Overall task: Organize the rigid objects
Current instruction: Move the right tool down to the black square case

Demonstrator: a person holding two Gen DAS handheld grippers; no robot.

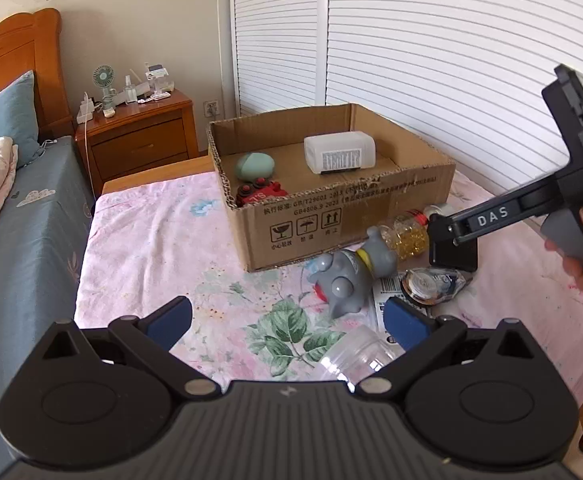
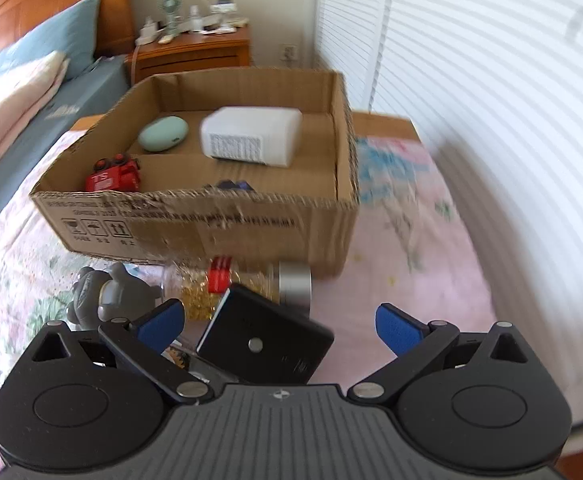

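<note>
left wrist view: your left gripper (image 1: 287, 322) released, empty | right gripper (image 2: 277, 322) released, empty | cardboard box (image 1: 371, 216) mid-frame holds white container (image 1: 339, 154), green case (image 1: 253, 166), red toy (image 1: 257, 194) | grey figure (image 1: 343, 276), bead jar (image 1: 405, 232), clear jar (image 1: 355, 356) left on bed, lower right | roughly half done

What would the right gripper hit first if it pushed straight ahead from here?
Probably the jar of yellow capsules lying just ahead of the open right gripper, then the cardboard box wall; depth is uncertain.

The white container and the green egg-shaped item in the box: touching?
Apart. The right wrist view shows bare cardboard floor between the white container and the green egg-shaped item; the left wrist view agrees.
</note>
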